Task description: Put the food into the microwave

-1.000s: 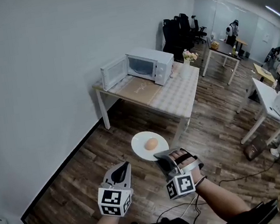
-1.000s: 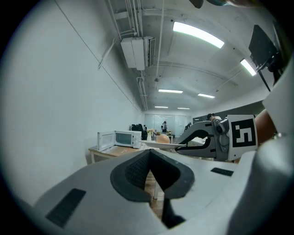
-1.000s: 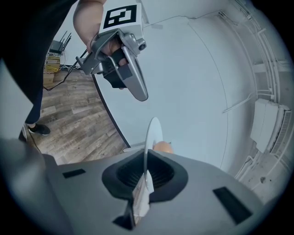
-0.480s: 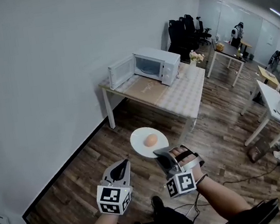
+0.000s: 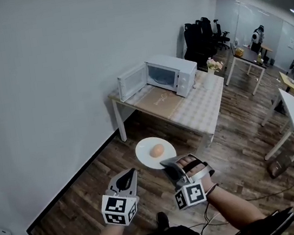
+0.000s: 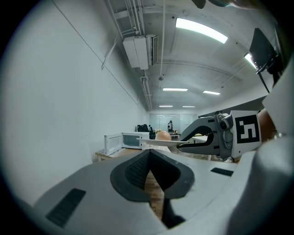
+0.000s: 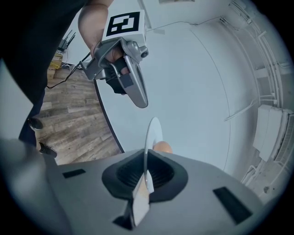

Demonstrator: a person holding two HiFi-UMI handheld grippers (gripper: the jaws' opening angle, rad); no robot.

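Head view showed the right gripper point(image 5: 168, 163) clamped on the rim of a white plate point(image 5: 146, 158) carrying tan egg-shaped food point(image 5: 157, 150), the left gripper point(image 5: 129, 173) closed, empty.

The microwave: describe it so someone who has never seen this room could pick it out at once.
Follow the long white wall to the table against it. The microwave is the white box on that table, beside a small vase of flowers. Nothing else there has a door, and this one hangs open.
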